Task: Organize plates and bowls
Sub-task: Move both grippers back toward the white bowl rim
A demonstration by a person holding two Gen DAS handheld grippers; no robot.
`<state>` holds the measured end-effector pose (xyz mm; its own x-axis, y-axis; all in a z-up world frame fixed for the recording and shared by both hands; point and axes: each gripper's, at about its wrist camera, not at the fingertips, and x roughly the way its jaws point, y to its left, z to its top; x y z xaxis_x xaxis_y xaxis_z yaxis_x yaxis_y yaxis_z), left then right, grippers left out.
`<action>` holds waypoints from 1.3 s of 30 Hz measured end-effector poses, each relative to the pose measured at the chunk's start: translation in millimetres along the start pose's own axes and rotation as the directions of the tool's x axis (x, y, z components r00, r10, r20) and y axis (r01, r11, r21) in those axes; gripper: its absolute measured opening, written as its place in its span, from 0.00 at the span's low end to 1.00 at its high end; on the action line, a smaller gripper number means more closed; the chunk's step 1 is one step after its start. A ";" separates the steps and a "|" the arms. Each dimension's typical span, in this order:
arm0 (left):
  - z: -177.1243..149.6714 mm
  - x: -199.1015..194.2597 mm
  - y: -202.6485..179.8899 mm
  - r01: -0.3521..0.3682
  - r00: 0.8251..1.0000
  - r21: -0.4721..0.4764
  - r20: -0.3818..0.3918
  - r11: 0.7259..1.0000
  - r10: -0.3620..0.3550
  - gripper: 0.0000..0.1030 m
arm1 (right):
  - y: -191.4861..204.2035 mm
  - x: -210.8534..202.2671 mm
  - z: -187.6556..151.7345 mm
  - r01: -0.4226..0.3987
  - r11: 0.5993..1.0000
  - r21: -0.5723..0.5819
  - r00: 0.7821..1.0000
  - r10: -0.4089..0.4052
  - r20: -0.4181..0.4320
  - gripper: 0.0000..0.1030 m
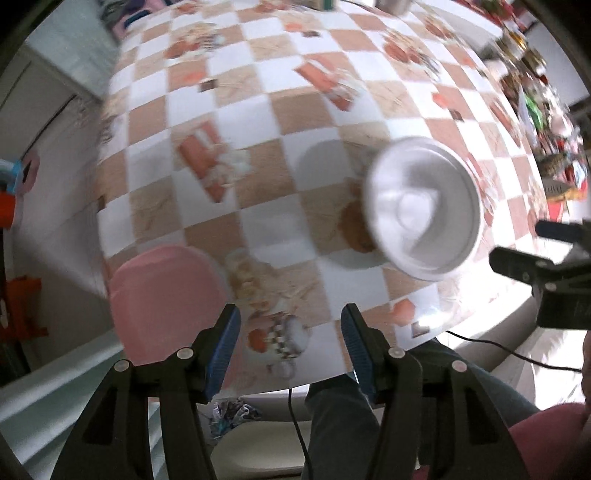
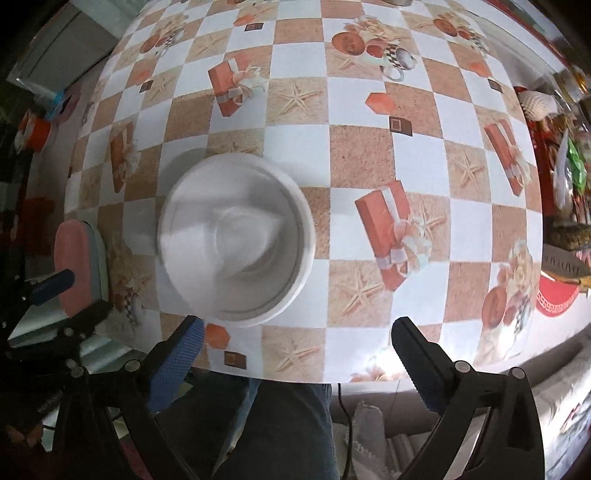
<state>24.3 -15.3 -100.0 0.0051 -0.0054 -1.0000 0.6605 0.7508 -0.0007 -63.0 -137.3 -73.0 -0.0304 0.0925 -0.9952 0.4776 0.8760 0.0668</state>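
Observation:
A white bowl (image 1: 421,210) (image 2: 236,240) stands upright on the checked tablecloth, blurred in both views. A pink plate (image 1: 166,302) (image 2: 74,266) lies at the table's near left corner, with a pale green rim (image 2: 100,254) showing under it. My left gripper (image 1: 290,343) is open over the cloth between plate and bowl, nothing between its blue pads. My right gripper (image 2: 295,350) is wide open just nearer than the bowl, and it holds nothing. Each gripper shows at the edge of the other's view: the right gripper (image 1: 532,245) and the left gripper (image 2: 70,299).
The table (image 2: 369,155) has a rounded near edge, with a person's jeans-clad legs (image 2: 280,424) and a cable below it. Packets, a shell and other clutter (image 2: 561,177) crowd the right side. A metal pot (image 1: 393,4) sits at the far edge.

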 end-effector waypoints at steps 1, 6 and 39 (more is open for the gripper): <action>-1.4 -1.9 2.3 0.001 1.000 -0.009 0.006 1.000 -0.001 0.59 | 3.8 -1.1 -1.6 0.001 1.000 0.004 1.000 -0.001 0.006 0.99; -12.9 -7.7 16.9 -0.003 1.000 -0.023 0.024 1.000 0.004 0.59 | 25.8 -1.1 -13.5 0.002 1.000 0.024 0.999 -0.003 0.034 0.99; -15.0 -34.8 60.5 -0.055 0.990 -0.073 0.127 0.996 0.064 0.59 | 47.4 -27.1 -23.4 -0.030 0.995 0.099 0.987 0.014 0.162 0.99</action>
<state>52.8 40.3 -65.3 0.1428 -0.0408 -0.9889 0.6026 0.7962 0.0542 -60.1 -87.2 -41.2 0.1189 0.0268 -0.9925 0.5626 0.8219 0.0896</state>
